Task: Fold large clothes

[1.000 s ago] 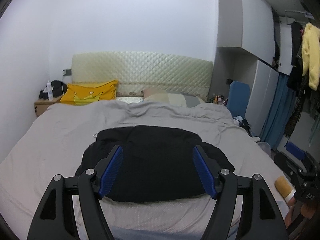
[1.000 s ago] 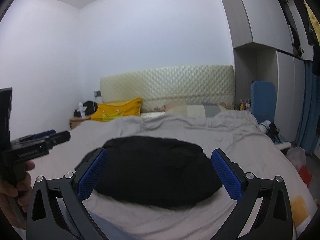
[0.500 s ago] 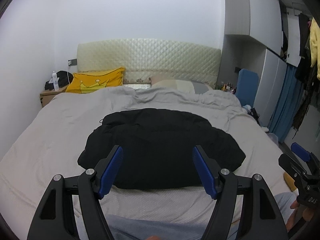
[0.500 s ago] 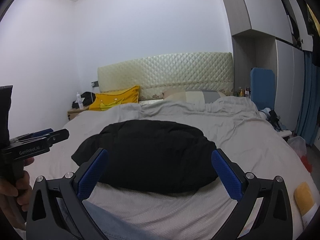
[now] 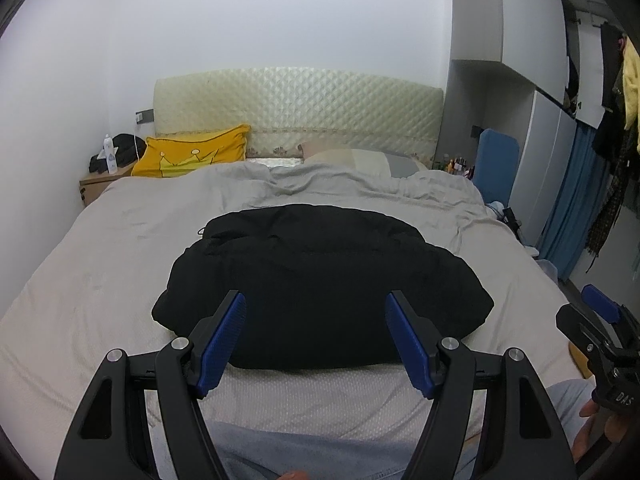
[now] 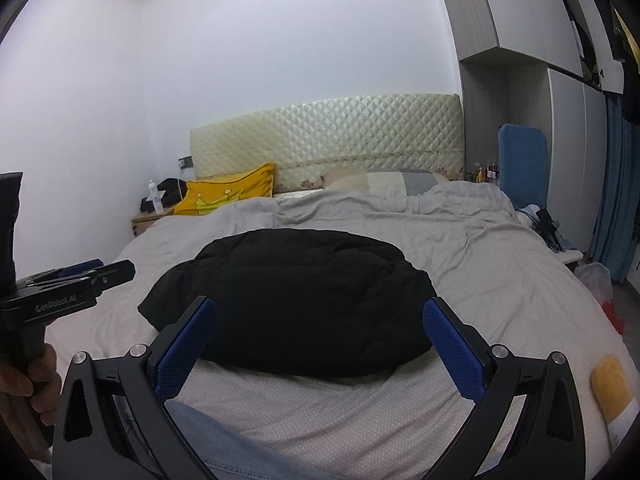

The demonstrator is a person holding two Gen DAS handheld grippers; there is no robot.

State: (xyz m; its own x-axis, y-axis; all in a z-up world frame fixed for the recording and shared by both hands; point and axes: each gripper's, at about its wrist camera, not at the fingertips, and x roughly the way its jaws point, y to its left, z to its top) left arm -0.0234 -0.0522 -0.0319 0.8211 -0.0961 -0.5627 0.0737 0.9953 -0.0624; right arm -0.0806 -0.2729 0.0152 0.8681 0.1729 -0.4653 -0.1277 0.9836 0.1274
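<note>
A black puffy jacket [image 5: 320,280] lies in a folded bundle on the grey bed sheet [image 5: 100,272]; it also shows in the right wrist view [image 6: 296,300]. My left gripper [image 5: 316,340] is open and empty, held above the bed's near edge, in front of the jacket. My right gripper [image 6: 320,344] is open and empty, also just short of the jacket. Each gripper shows at the edge of the other's view: the right one [image 5: 600,320], the left one [image 6: 80,280]. Neither touches the jacket.
A yellow pillow [image 5: 192,156] and a grey pillow [image 5: 368,160] lie at the quilted headboard [image 5: 296,112]. A nightstand [image 5: 96,188] stands far left. Wardrobe [image 5: 540,140], blue curtain [image 5: 576,208] and hanging clothes [image 5: 624,120] are on the right. My jeans-clad leg [image 5: 312,452] is at the bottom.
Both grippers have tilted or moved so the jacket sits lower and nearer in view than 1 s ago. The jaws stay open. The jacket has not moved.
</note>
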